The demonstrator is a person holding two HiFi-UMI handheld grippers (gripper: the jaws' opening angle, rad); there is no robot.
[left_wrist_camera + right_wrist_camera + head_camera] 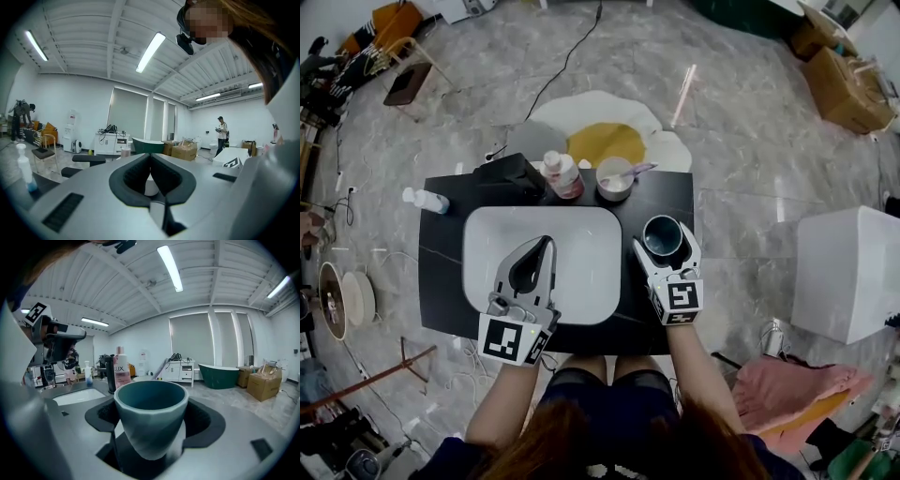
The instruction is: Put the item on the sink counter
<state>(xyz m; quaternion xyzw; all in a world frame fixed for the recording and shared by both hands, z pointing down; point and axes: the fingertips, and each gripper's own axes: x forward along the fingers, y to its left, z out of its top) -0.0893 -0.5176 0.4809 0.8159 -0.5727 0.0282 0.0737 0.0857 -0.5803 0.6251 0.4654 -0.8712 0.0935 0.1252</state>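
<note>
Observed right tongs [664, 241] clamped on the teal cup [151, 413], upright, just right of the basin [487, 246], over the worktop [441, 281], possibly clear of it. Noted left tongs [546, 244] pressed together, empty, above the basin. Recorded pink bottle [562, 175] and white bowl [614, 180] behind the basin.

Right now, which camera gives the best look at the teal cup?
The right gripper view: the teal cup sits close and large, upright in the right claw. The head view shows it small, from above; the left gripper view misses it.
</note>
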